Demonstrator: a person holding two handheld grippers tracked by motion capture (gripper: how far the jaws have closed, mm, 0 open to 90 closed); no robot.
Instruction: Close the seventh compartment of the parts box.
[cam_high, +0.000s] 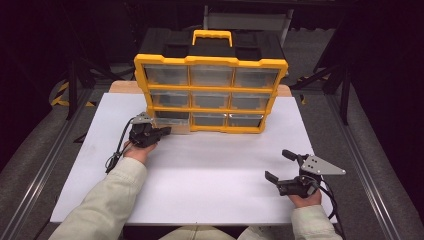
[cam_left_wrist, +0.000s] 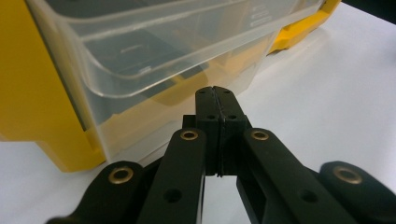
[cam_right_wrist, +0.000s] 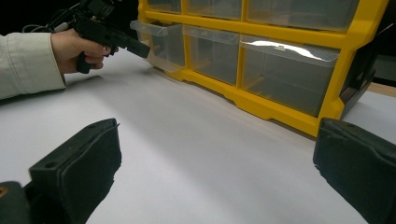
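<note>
drawer: clear bottom-left drawer (cam_high: 171, 123) of the yellow organizer (cam_high: 210, 92) sits part-way out
left gripper (cam_high: 159, 133): jaws pressed together, holding nothing — tip right at the drawer's front, seemingly touching
right gripper (cam_high: 284, 174): wide open, empty — well off, so left's nearer

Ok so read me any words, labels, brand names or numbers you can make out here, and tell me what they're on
None can be read.
Clear drawer: faint moulded marks near its upper rim in the left gripper view, too small and blurred to read.
Yellow organizer: no label or brand shows on its frame.
Left gripper and right gripper: no markings show.
</note>
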